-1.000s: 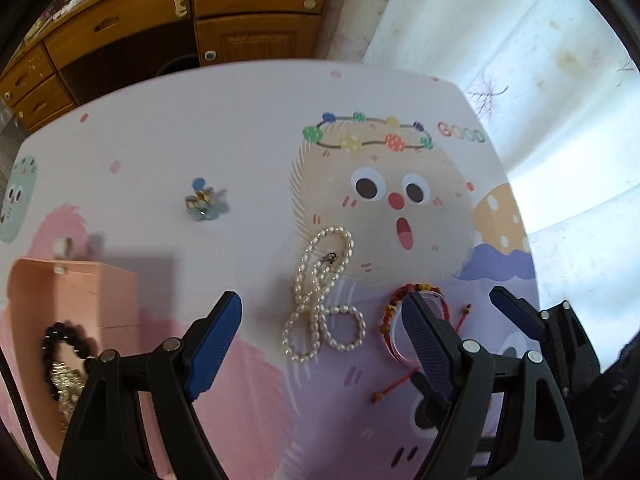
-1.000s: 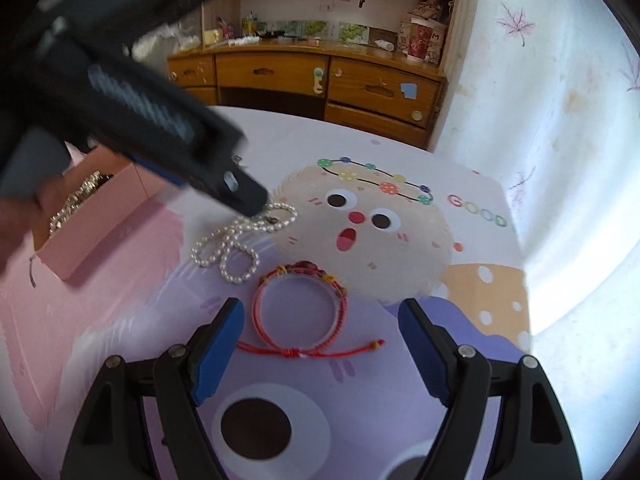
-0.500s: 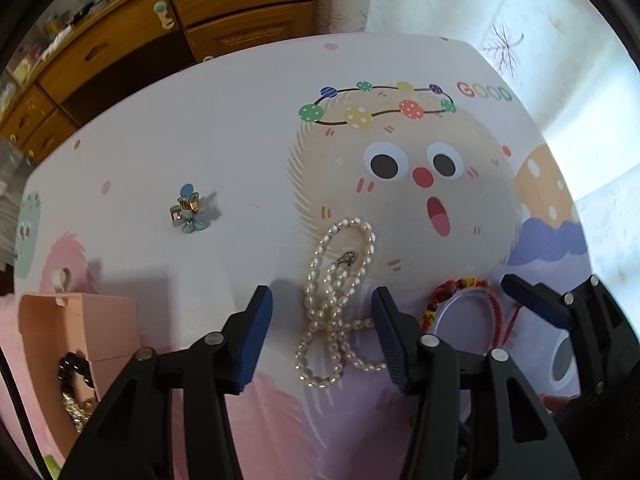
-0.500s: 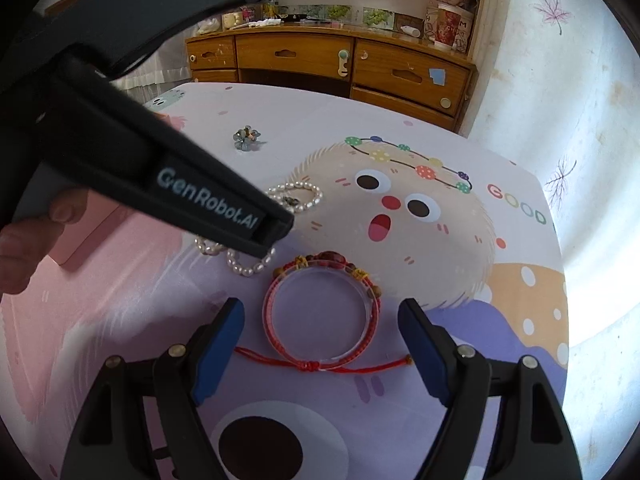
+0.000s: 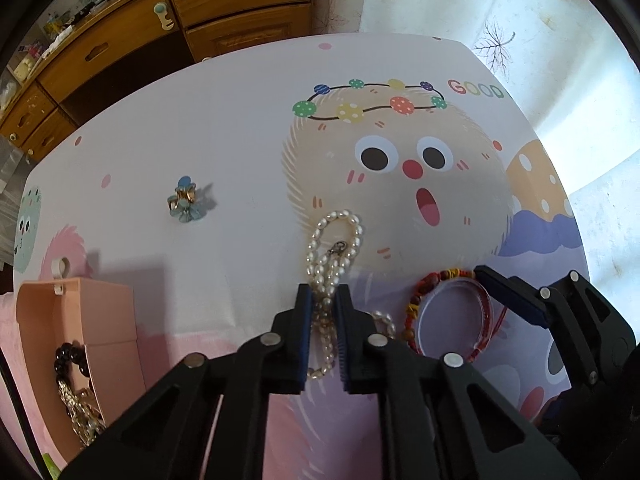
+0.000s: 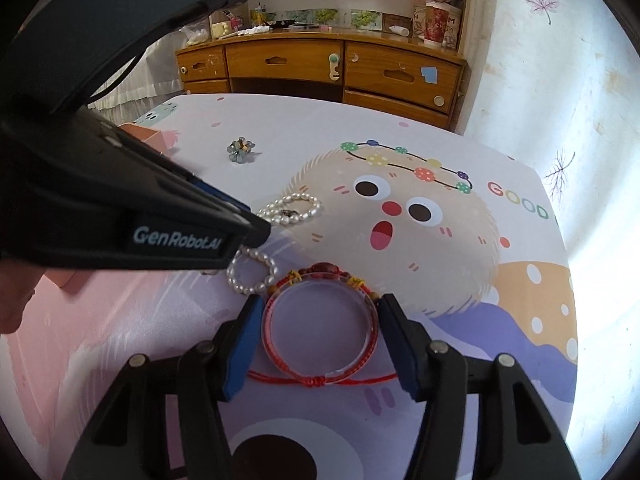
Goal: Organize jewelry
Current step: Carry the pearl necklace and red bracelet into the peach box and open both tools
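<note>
From the left wrist view, the left gripper (image 5: 323,322) reaches low over the cartoon-printed table cover (image 5: 224,152), its blue-padded fingers pinched together on the middle of the pearl necklace (image 5: 334,254), whose far loop lies flat ahead of the tips. A pink jewelry box (image 5: 106,322) sits open to the left with dark beads inside, and a small blue flower hair clip (image 5: 185,202) lies farther out. From the right wrist view, the right gripper (image 6: 318,334) comes in just above the table, fingers apart and bracketing the red bracelet (image 6: 320,322) on either side; whether the pads touch it I cannot tell. The left gripper's arm crosses in from the left.
</note>
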A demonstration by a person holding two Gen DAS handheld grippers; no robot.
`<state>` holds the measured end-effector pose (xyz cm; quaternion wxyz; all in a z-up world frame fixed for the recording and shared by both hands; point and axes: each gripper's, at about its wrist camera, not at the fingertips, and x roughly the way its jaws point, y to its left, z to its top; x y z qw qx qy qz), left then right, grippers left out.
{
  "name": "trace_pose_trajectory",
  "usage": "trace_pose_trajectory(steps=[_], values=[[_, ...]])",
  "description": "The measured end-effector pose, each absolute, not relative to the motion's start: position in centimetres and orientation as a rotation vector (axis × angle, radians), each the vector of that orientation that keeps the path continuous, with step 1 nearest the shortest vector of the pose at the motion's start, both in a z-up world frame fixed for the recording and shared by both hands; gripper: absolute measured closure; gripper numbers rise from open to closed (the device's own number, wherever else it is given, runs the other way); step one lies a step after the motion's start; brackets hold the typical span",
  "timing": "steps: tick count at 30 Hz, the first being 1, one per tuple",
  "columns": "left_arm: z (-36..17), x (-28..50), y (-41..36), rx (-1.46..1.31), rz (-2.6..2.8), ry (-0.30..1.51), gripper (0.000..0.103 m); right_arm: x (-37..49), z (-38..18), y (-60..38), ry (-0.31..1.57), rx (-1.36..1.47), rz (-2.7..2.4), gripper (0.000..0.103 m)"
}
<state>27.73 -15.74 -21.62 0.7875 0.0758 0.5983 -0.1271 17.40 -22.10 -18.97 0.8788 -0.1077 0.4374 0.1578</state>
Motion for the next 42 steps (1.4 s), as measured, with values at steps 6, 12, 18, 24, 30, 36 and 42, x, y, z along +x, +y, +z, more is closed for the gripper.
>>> trace_pose_trajectory(steps=[6, 12, 18, 24, 30, 36, 42], values=[[-21.5, 27.0, -15.4, 0.101, -0.284, 1.324, 0.097, 16.9, -18.7, -21.7, 0.932, -0.209, 0.368, 0.044], [-20.2, 26.2, -14.4, 0.055, -0.276, 1.324, 0.100, 15.9, -17.4, -20.9, 0.913, -0.228, 0.401, 0.044], [-17.3, 26.2, -12.9, 0.038, -0.298, 1.285, 0.100, 15.0, -15.1, -20.4, 0.878, -0.222, 0.392, 0.044], [-12.5, 25.1, -11.1, 0.004, -0.338, 1.232, 0.100, 14.6, -11.6, -20.5, 0.836, -0.165, 0.357, 0.044], [-7.6, 23.9, -8.5, 0.016, -0.324, 1.174, 0.100, 14.2, -8.1, -20.2, 0.785, -0.115, 0.326, 0.044], [-4.3, 22.8, -5.0, -0.002, -0.279, 1.140, 0.100, 14.3, -4.6, -19.5, 0.737, -0.001, 0.328, 0.044], [-2.4, 21.8, -0.7, -0.052, -0.222, 1.082, 0.100, 14.6, -2.6, -18.9, 0.715, 0.285, 0.420, 0.044]])
